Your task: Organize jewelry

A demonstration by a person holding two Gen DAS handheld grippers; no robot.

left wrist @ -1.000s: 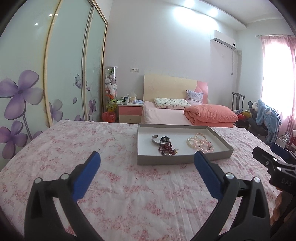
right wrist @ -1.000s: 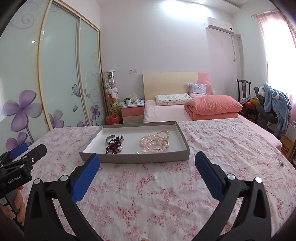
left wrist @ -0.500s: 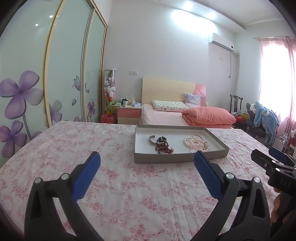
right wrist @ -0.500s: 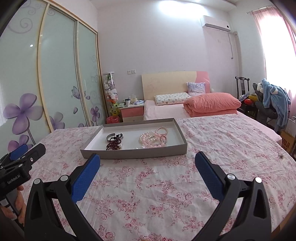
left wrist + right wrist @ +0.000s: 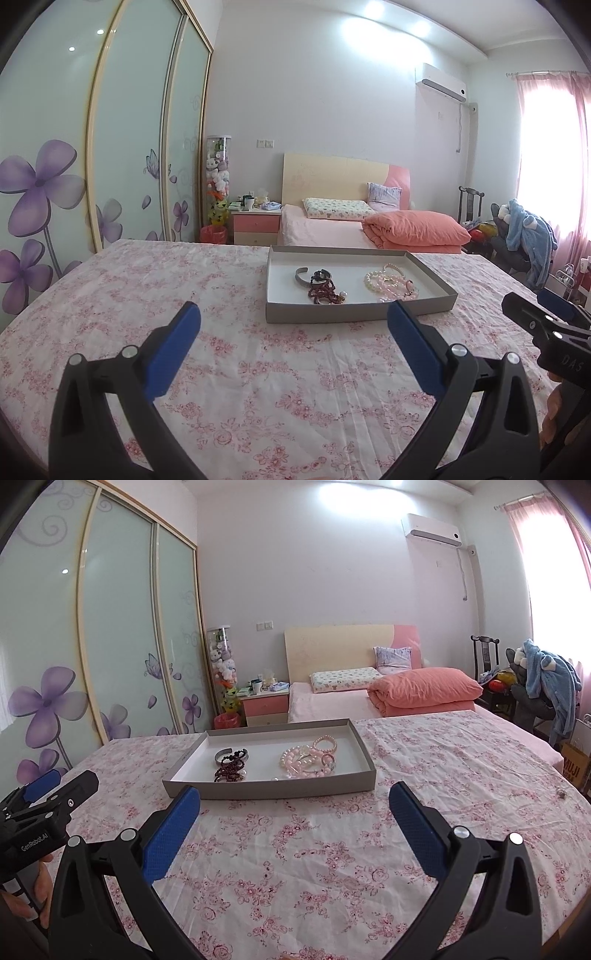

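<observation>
A shallow grey tray (image 5: 360, 316) (image 5: 269, 789) lies on the pink floral cloth. Inside it, a silver cuff (image 5: 301, 276) (image 5: 222, 755) and dark red beads (image 5: 325, 292) (image 5: 229, 770) lie on the left, and pink and pearl bracelets (image 5: 391, 286) (image 5: 306, 760) on the right. My left gripper (image 5: 293, 332) stands open above the cloth, short of the tray's near wall. My right gripper (image 5: 294, 810) is open too, just in front of the tray. Nothing is between either pair of fingers. Each gripper shows at the edge of the other's view.
The floral cloth (image 5: 332, 849) covers a broad surface around the tray. Behind it stand a bed with an orange quilt (image 5: 424, 690), a pink nightstand (image 5: 255, 225), sliding wardrobe doors (image 5: 129, 147) on the left, and a chair with blue clothing (image 5: 546, 686) on the right.
Both grippers have drawn back and tilted up a little, so the tray sits farther off and lower in each view. Both stay open and the jewelry has not moved.
</observation>
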